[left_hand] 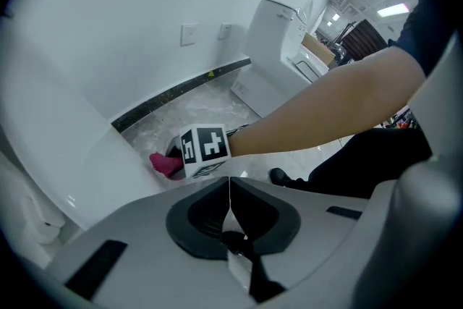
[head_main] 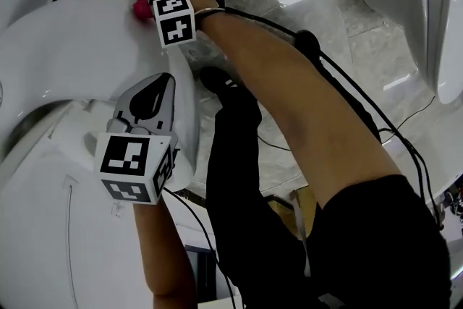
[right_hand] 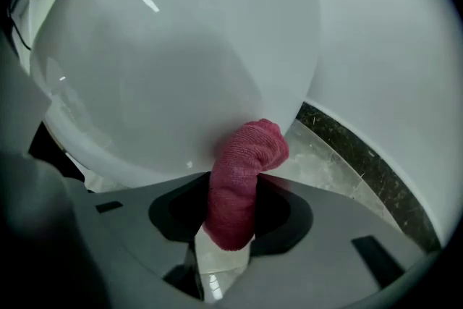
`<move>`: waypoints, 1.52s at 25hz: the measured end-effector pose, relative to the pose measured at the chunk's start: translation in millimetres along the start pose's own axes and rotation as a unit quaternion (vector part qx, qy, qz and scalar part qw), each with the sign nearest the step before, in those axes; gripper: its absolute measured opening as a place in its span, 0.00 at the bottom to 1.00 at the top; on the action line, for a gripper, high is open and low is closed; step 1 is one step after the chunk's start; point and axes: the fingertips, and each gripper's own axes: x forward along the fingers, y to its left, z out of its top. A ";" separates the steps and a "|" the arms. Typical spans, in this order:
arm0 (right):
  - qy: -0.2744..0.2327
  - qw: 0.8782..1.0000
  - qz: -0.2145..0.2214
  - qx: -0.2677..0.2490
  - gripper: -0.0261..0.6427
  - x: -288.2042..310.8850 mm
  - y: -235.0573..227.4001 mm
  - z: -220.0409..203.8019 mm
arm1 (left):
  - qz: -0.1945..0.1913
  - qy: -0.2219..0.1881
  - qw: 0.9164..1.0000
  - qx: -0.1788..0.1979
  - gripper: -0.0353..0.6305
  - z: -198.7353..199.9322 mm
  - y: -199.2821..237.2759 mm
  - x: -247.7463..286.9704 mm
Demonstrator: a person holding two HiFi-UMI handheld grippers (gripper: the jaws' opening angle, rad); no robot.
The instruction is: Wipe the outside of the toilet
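Mid-wipe: the right claw (right_hand: 230, 217), clamped on the pink cloth (right_hand: 242, 163), pressed it against the toilet bowl (right_hand: 166, 61) at its 5 o'clock edge. The left claw (left_hand: 229, 199) was closed and empty. The next move probably called for a firm sweep along the curve.

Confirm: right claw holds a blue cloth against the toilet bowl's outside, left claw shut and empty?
Wrong colour: the cloth is pink, not blue, per the right gripper view. The right claw does hold it against the outside of the toilet bowl; the left claw is shut and empty.

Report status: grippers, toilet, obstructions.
Right gripper shut on pink knitted cloth, pressed against outside of white ceramic toilet bowl. Left gripper shut, empty. Nothing blocking.
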 end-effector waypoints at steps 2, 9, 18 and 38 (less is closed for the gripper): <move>0.008 1.000 -0.006 -0.028 0.28 14.9 -9.5 0.6 | -0.010 -0.007 1.000 -0.004 0.08 3.9 -1.7 2.1; 0.010 0.998 -0.003 -0.065 0.28 38.8 -1.9 -2.0 | 0.000 0.002 1.000 -0.001 0.08 4.6 5.1 -5.6; 0.037 0.997 0.067 -0.017 0.28 63.9 107.9 -55.1 | -0.001 0.007 1.000 -0.009 0.08 -5.8 5.1 -10.3; 0.025 0.955 0.261 0.139 0.28 -3.1 354.1 -75.3 | 0.029 -0.026 0.998 -0.056 0.08 -32.4 -20.5 -45.6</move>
